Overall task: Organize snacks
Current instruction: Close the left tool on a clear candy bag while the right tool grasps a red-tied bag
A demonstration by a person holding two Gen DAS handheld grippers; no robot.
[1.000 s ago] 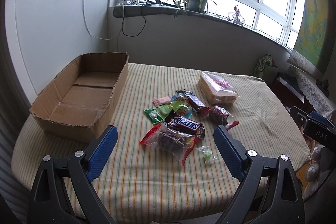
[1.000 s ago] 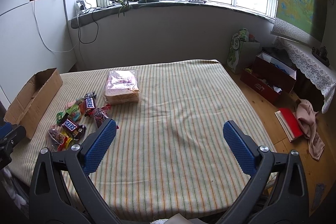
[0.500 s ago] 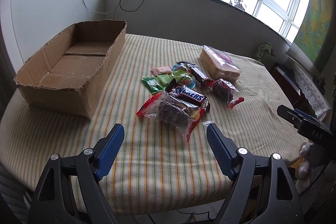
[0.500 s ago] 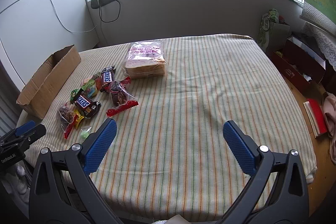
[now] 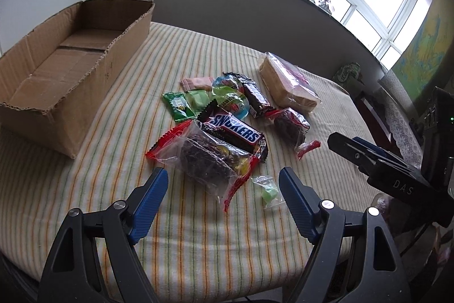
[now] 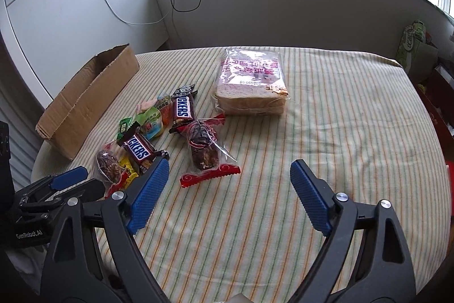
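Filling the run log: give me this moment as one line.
left hand-held gripper: open, over brownie pack | right hand-held gripper: open, empty | cardboard box: empty

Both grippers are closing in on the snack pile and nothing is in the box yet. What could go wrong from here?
The clear brownie packet overlaps the Snickers bar, so the open left gripper may drag both along. The small green candy bag lies beside its right jaw and could be pushed toward the table edge. The right gripper is close on the same pile; the two might collide.
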